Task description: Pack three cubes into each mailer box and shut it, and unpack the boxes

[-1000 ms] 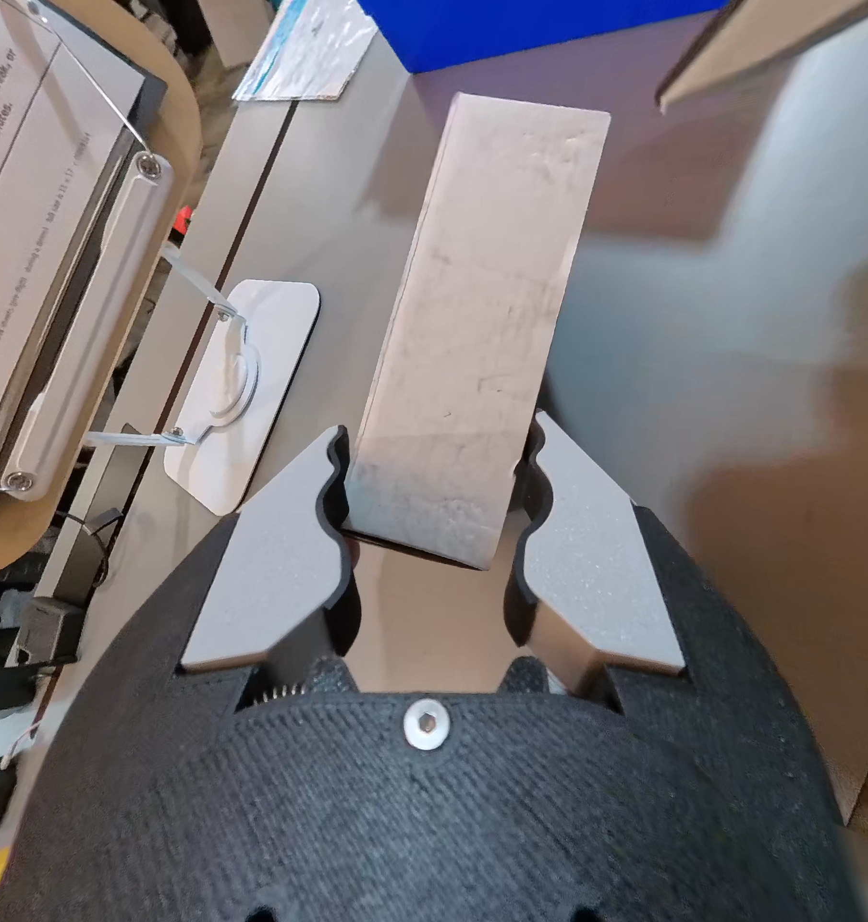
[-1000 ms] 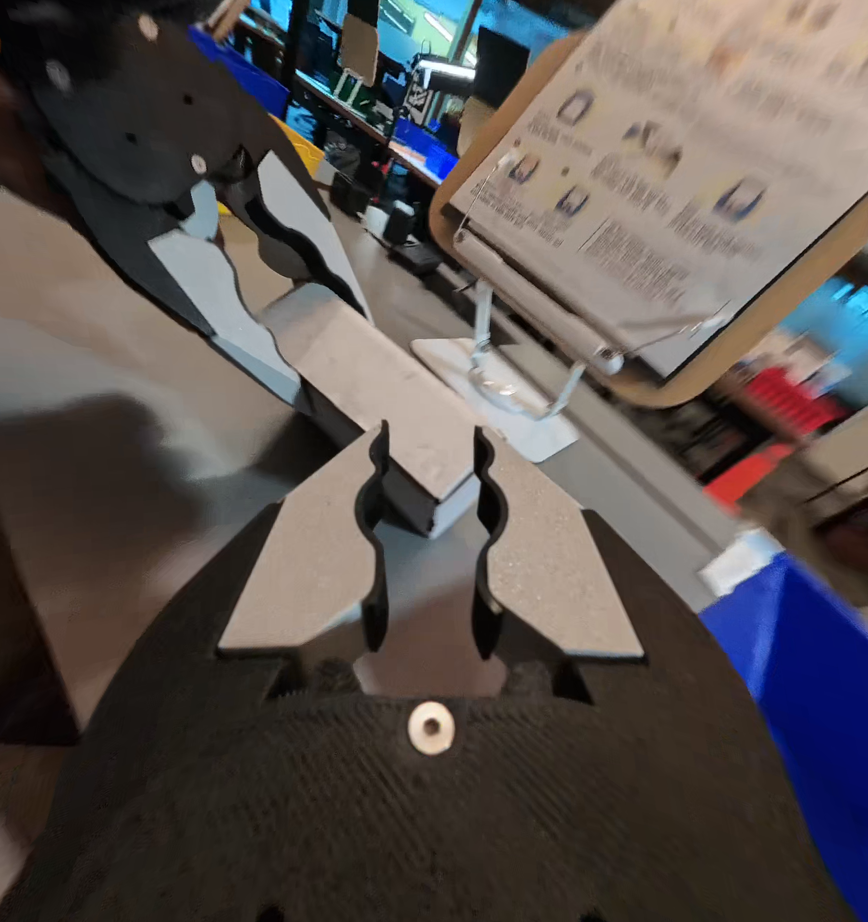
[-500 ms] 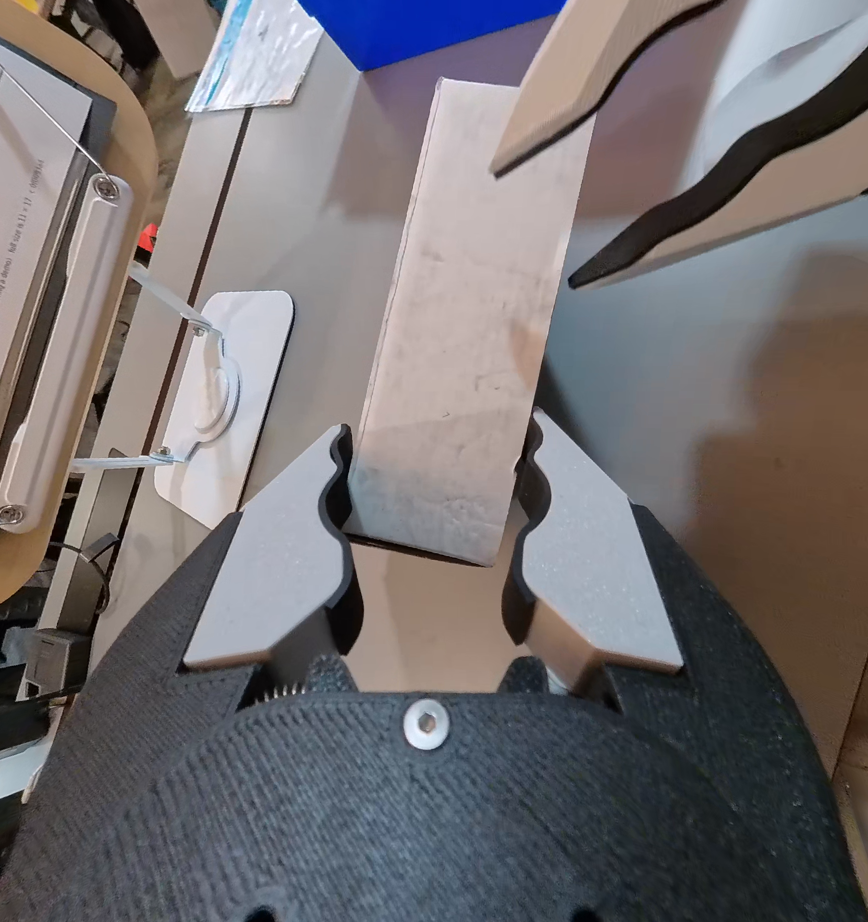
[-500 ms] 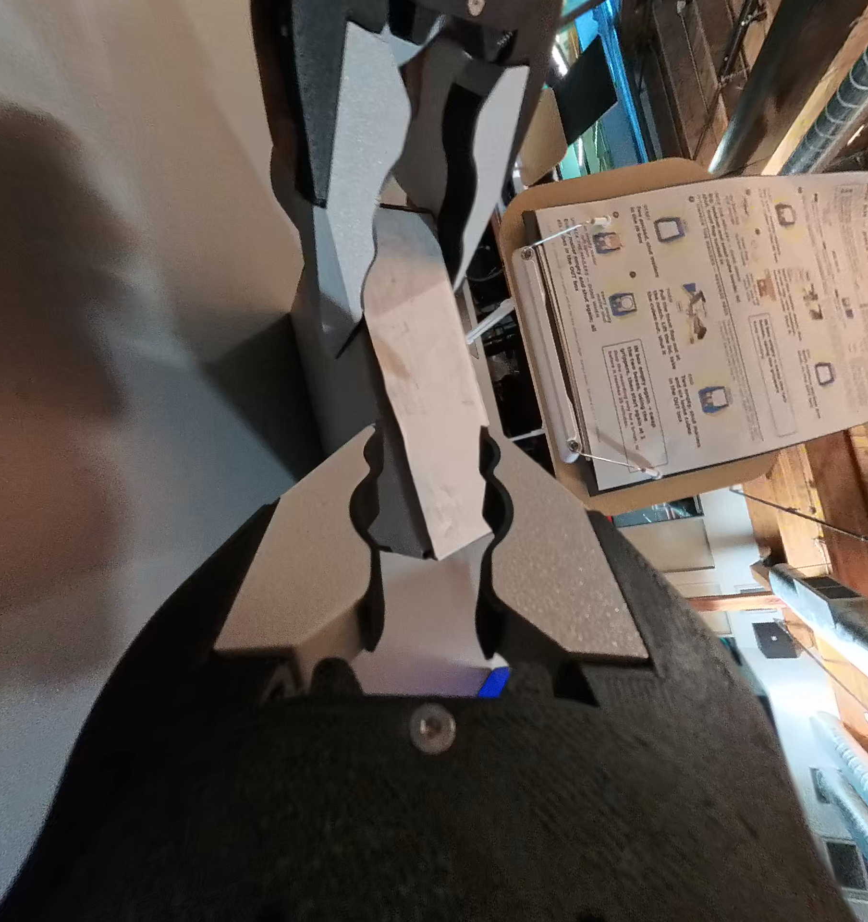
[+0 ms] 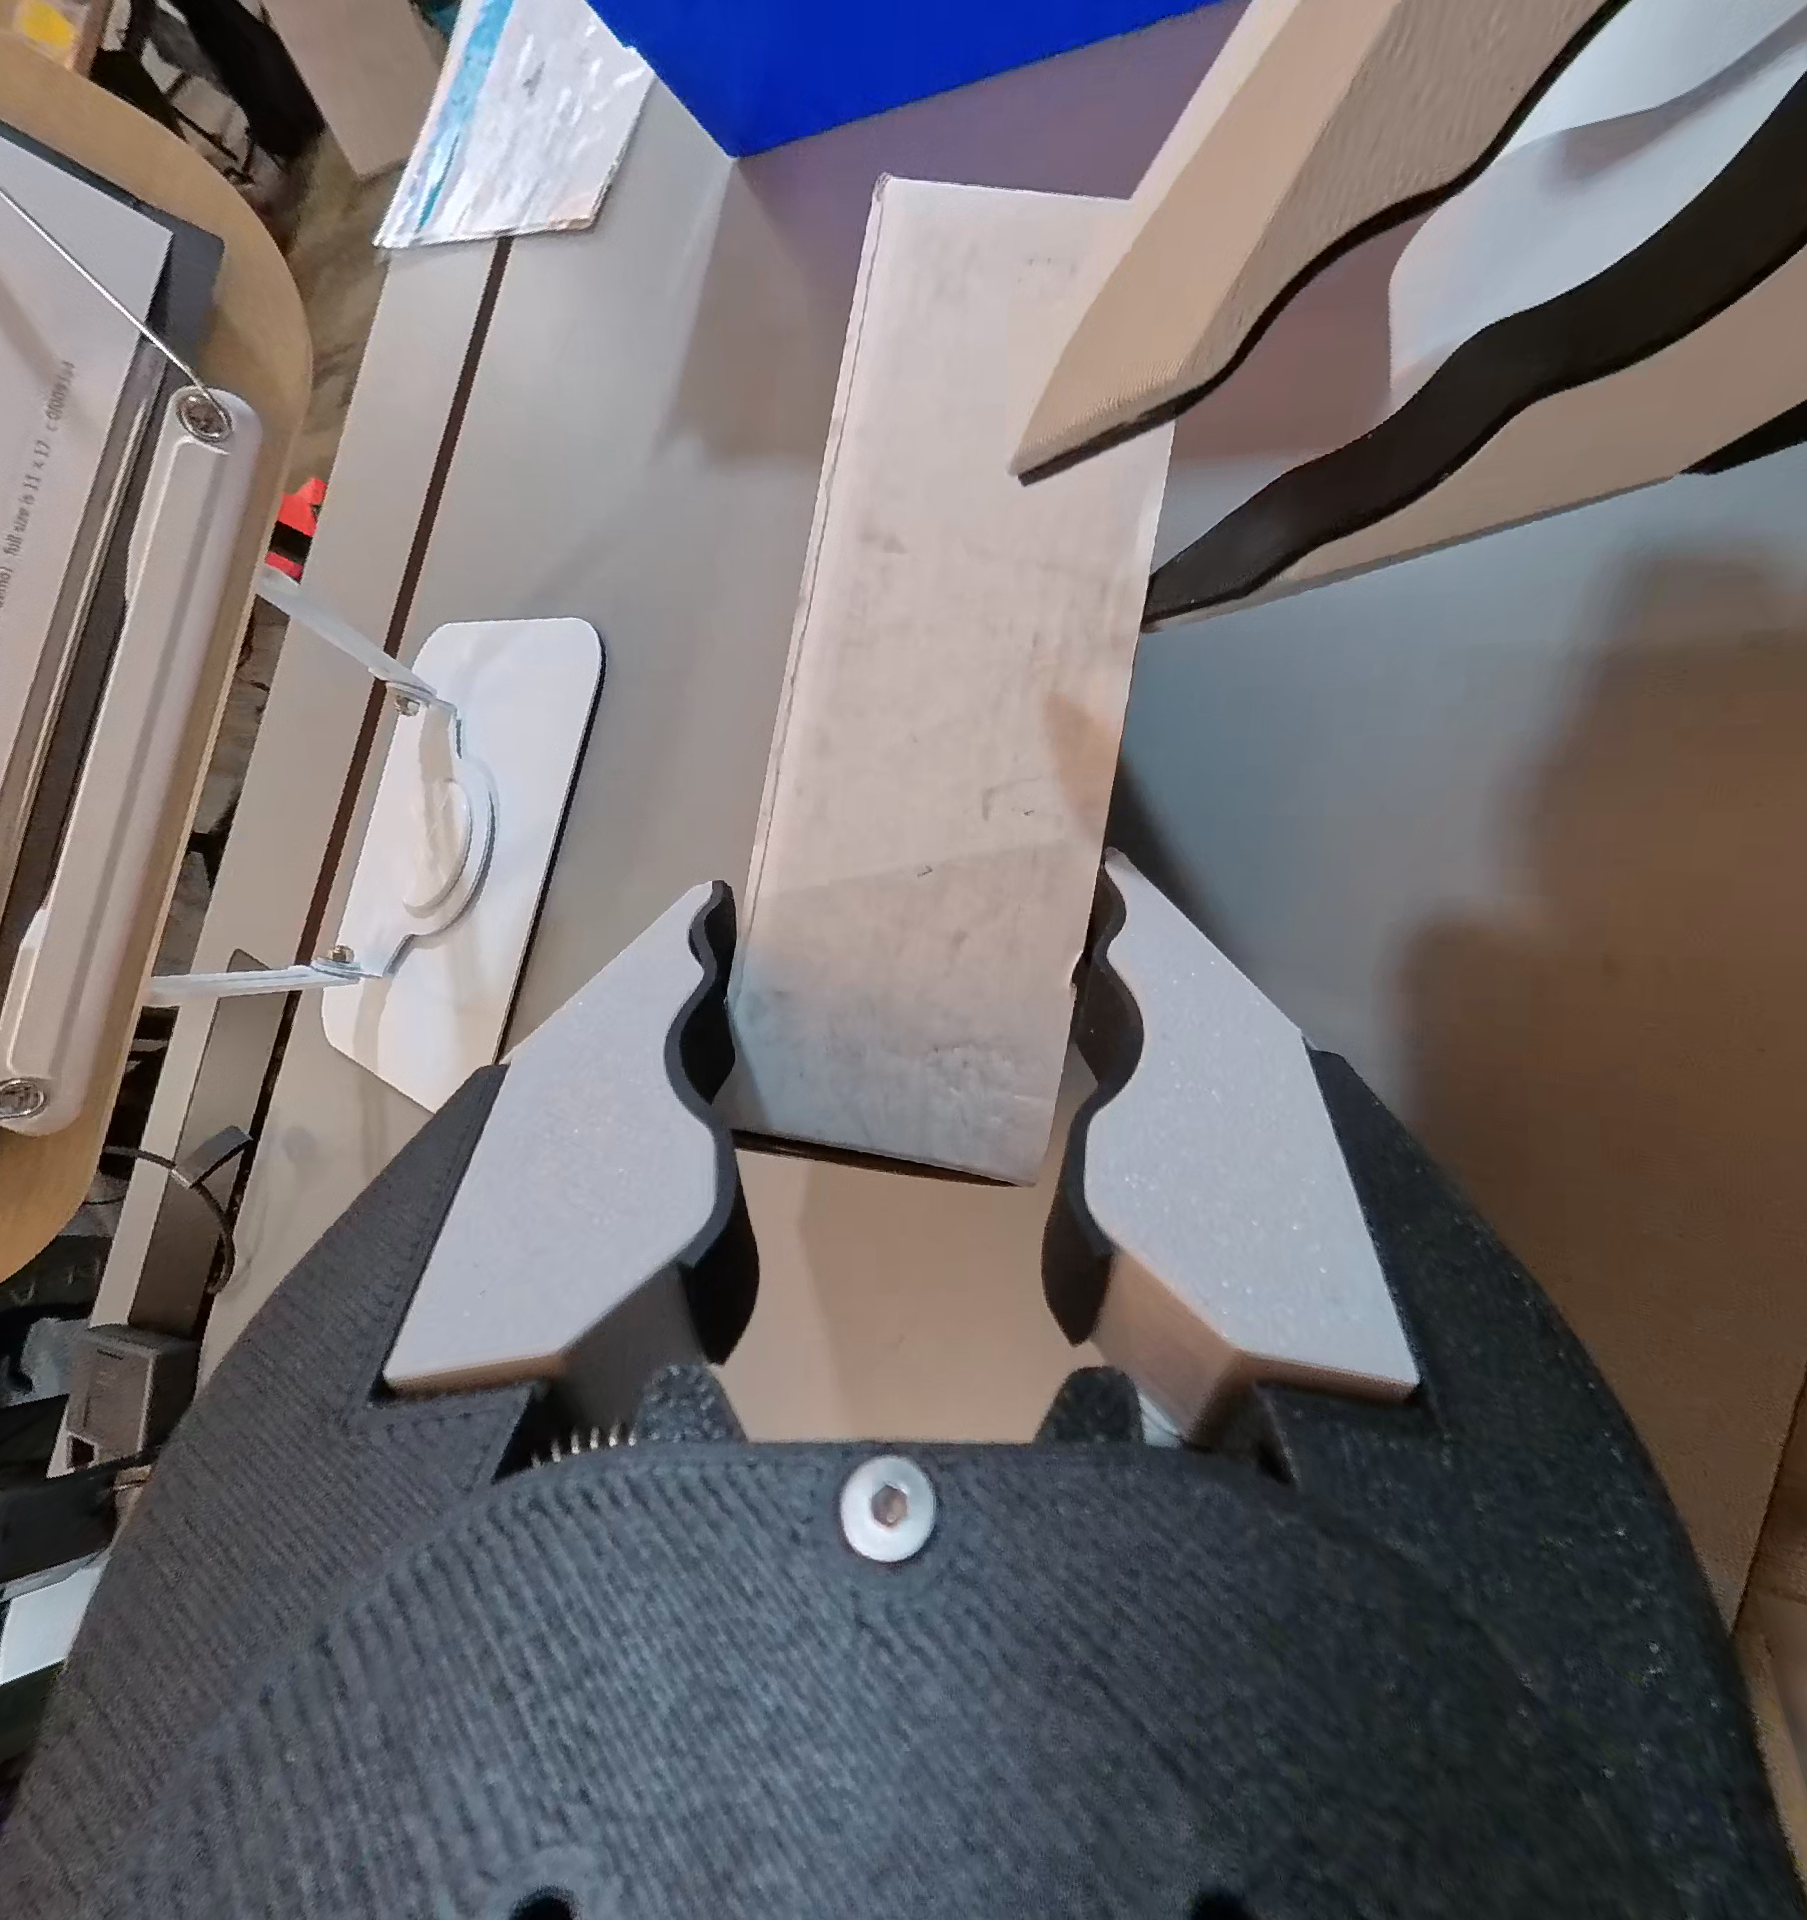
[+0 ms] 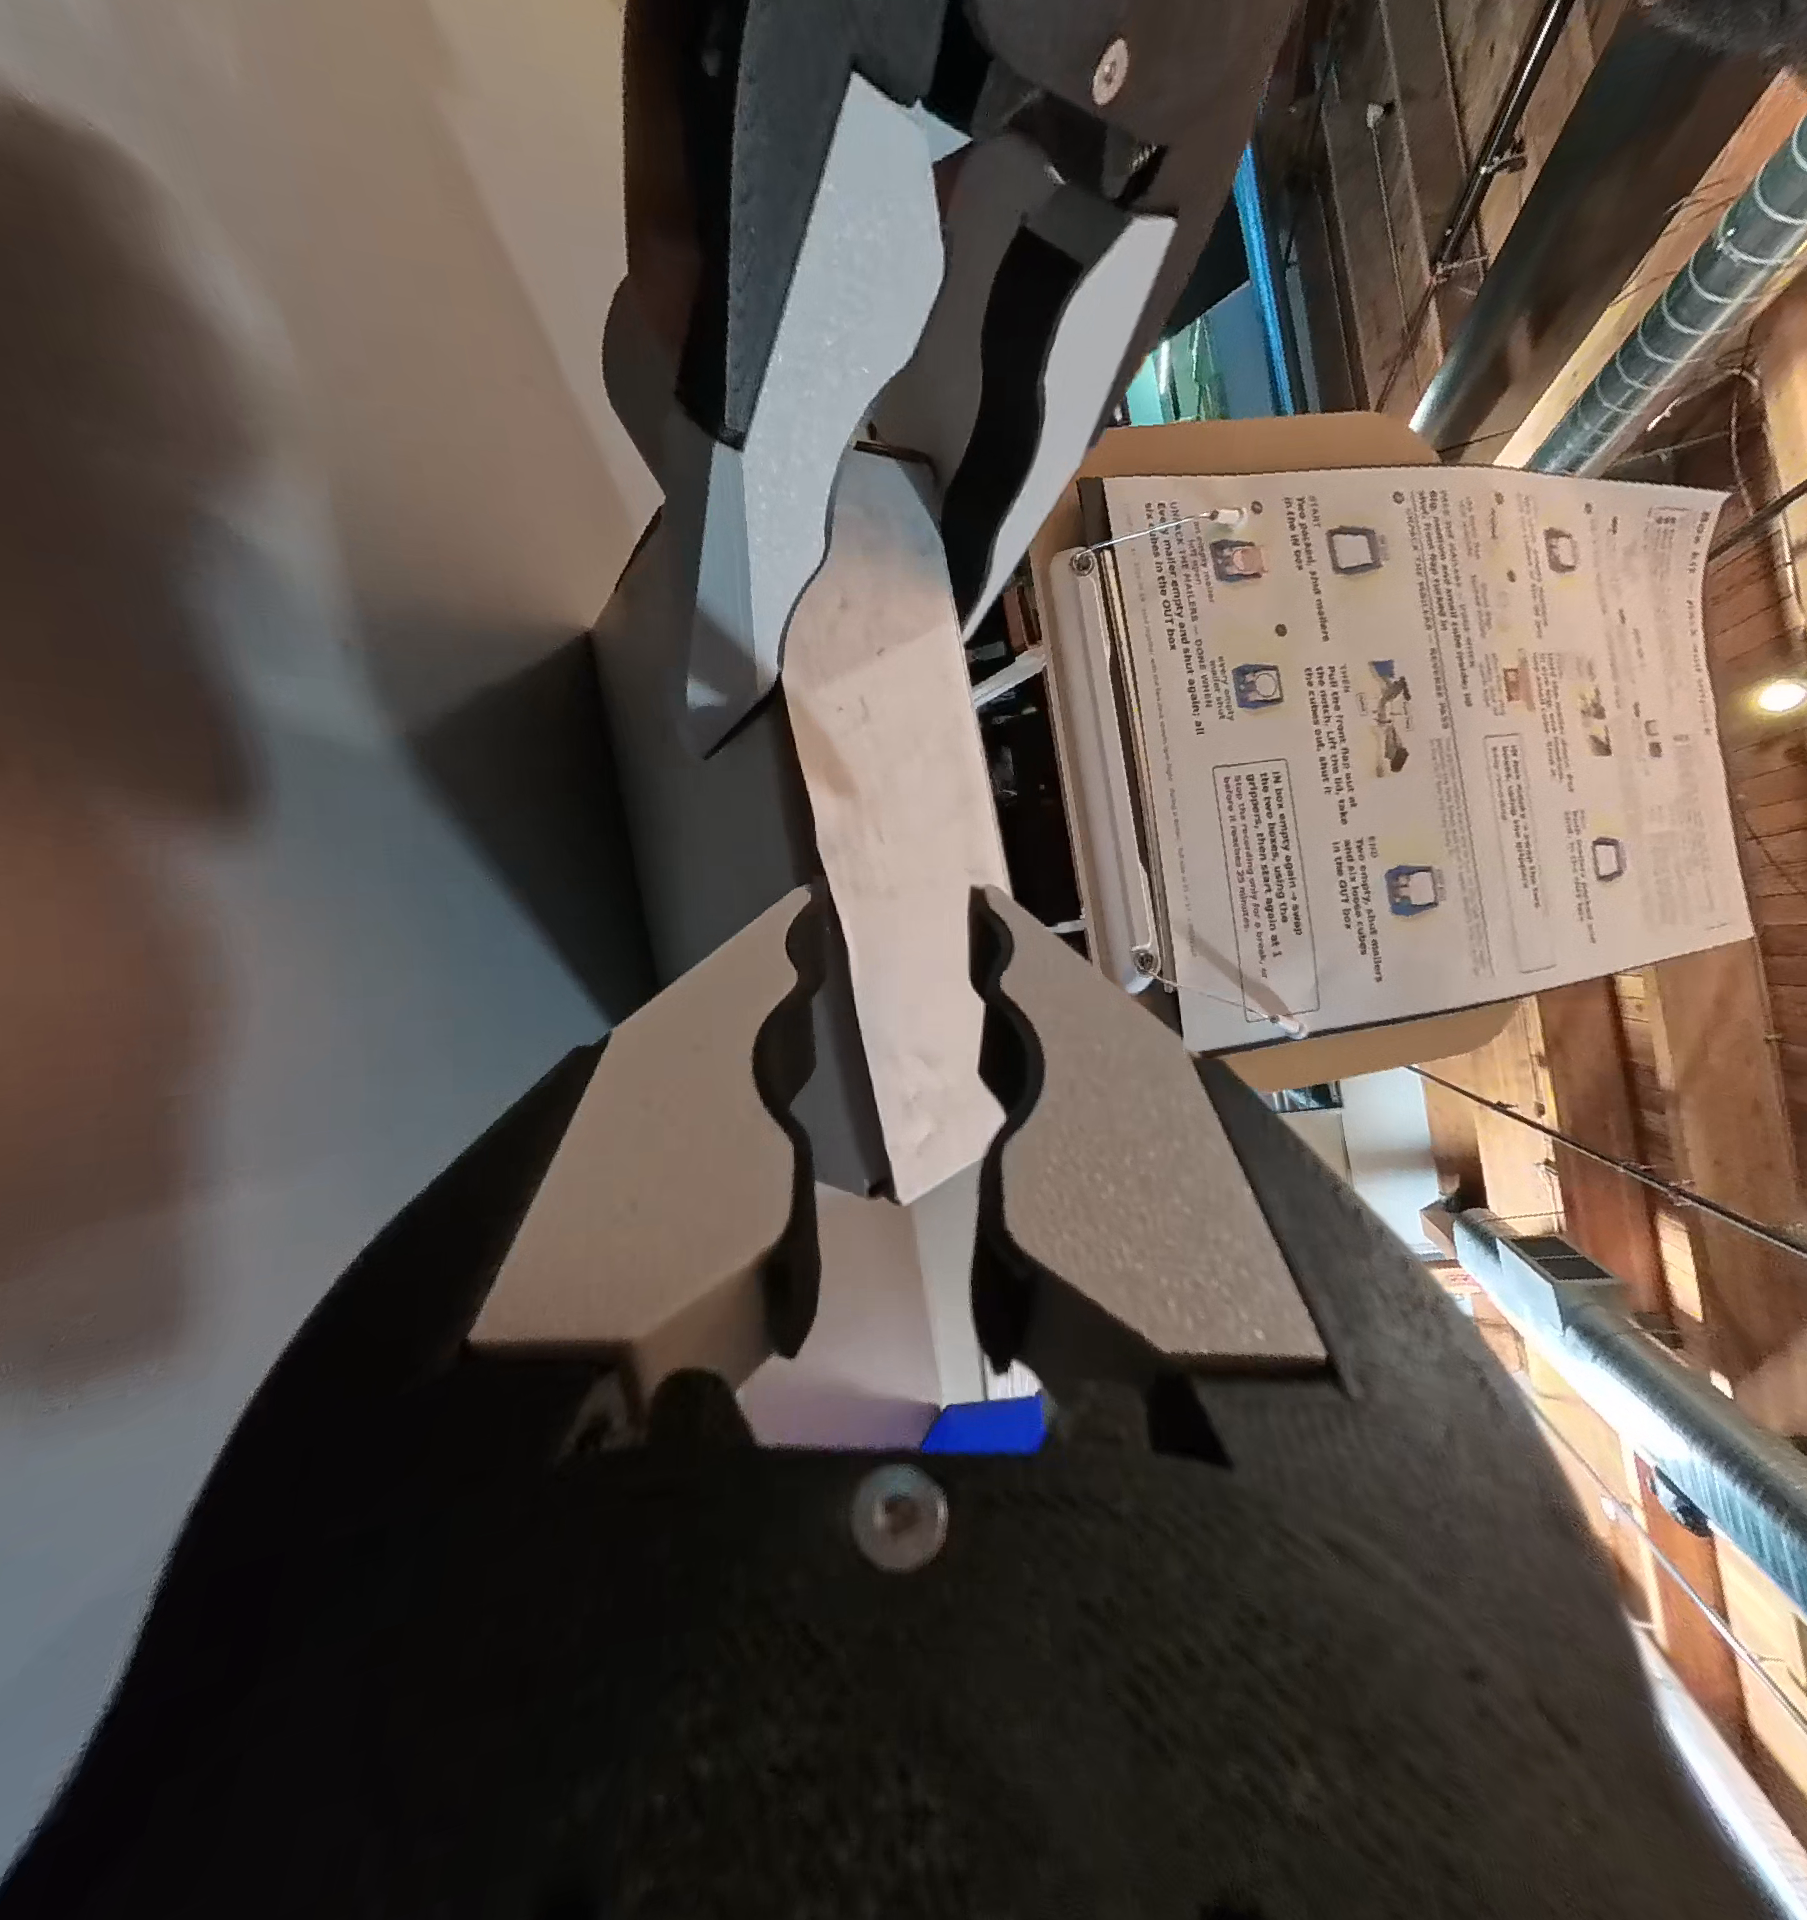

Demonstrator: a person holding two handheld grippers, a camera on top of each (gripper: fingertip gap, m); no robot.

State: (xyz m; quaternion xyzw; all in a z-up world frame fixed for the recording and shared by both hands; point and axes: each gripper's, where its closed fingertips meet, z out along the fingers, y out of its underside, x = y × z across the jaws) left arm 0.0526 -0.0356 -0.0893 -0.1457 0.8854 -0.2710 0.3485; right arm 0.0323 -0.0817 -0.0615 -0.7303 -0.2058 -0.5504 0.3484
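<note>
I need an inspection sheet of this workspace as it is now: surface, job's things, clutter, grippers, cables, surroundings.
Surface: grey table, with a seam running along it.
Job's things: white mailer box, shut, held by both ends; no cubes seen.
Clutter: plastic sleeve; blue bin.
Grippers: left gripper shut on the box's near end; right gripper shut on the opposite end.
Cables: black cable at the table's edge.
Surroundings: instruction sheet on a stand; ceiling ducts.

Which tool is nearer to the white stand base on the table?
Left. The left tool grips the mailer box beside the stand base; the right tool grips its far end.
</note>
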